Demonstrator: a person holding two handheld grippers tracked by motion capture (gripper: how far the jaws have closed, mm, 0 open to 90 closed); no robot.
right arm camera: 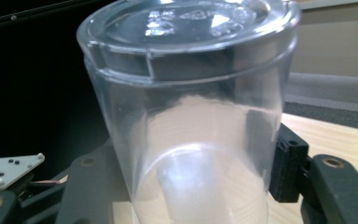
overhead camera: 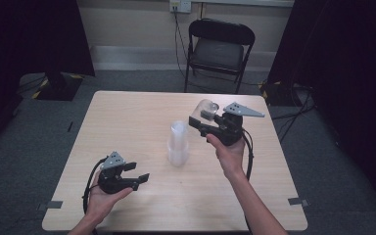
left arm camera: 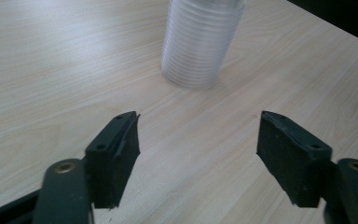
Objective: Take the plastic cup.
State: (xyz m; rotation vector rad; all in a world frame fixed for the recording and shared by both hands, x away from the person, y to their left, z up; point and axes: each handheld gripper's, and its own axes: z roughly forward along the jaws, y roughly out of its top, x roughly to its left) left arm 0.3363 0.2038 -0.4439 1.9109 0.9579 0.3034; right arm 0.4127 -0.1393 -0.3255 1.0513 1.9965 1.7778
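**Table inventory: one clear cup held, one stack standing**

Item 1. My right gripper (overhead camera: 201,119), held up in my right hand (overhead camera: 230,152) above the far right part of the table. Its jaws are clamped on a clear plastic cup (overhead camera: 204,108), one black pad on each side of the wall. In the right gripper view the cup (right arm camera: 191,116) stands between the jaws with its closed base pointing away from the camera and its open mouth toward it.

Item 2. My left gripper (overhead camera: 139,174), cradled in my left hand (overhead camera: 103,196) near the front left of the table. Its jaws stand wide apart with nothing between them; the left gripper view shows bare wood in the gap. A grey three-cornered plate sits on top, and a black cable trails from the body.

Item 3. Stack of clear cups (overhead camera: 178,143), nested, upright, at the middle of the table between the two grippers. In the left gripper view the stack (left arm camera: 200,42) stands ahead of the open jaws, apart from them.

Item 4. Table (overhead camera: 127,117), light wood grain, square top.

Item 5. Black folding chair (overhead camera: 219,51), beyond the table's far edge, against the wall.
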